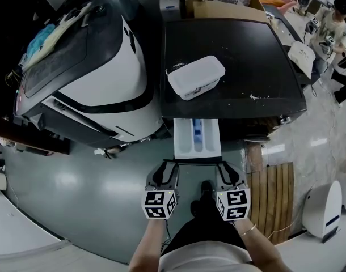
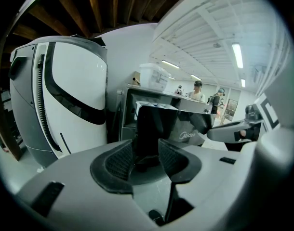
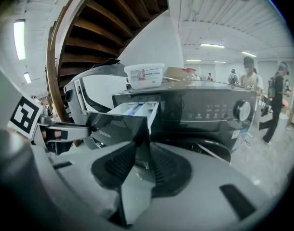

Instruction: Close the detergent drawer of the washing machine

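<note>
The washing machine is black, and its white detergent drawer stands pulled out toward me, with blue inserts inside. My left gripper is at the left end of the drawer's dark front panel, which fills the gap between its pads. At the panel's right corner is my right gripper, its pads closed narrowly around that corner. In the right gripper view the open drawer sticks out left of the control panel and dial.
A white lidded tub lies on the machine's top. A large white and black appliance stands close on the left. A wooden slatted mat lies on the floor at the right. People stand far off to the right.
</note>
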The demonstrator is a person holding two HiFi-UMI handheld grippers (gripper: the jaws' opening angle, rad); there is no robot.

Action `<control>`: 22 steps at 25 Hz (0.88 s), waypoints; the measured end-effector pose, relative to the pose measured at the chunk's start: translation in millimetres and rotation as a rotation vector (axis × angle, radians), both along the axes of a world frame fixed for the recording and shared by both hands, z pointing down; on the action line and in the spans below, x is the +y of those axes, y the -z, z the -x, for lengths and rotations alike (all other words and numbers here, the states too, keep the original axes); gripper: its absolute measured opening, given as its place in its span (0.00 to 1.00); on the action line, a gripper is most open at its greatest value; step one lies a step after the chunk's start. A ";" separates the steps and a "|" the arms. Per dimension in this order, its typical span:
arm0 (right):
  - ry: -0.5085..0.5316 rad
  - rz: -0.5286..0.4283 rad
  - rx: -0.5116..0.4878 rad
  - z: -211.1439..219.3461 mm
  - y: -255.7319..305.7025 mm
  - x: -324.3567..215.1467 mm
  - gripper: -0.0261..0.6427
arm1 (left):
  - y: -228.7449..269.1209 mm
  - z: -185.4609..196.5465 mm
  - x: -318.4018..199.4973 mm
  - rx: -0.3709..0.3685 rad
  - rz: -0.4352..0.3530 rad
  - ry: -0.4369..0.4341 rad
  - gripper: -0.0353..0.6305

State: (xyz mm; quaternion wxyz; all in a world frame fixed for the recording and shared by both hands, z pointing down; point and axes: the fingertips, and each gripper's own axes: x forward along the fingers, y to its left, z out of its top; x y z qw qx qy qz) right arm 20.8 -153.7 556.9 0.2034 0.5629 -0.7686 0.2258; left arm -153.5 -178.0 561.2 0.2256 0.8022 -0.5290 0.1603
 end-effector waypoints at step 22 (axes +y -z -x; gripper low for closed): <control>0.015 -0.011 0.005 -2.8 3.9 -34.1 0.17 | 3.3 -2.2 -33.8 0.001 -0.008 0.039 0.28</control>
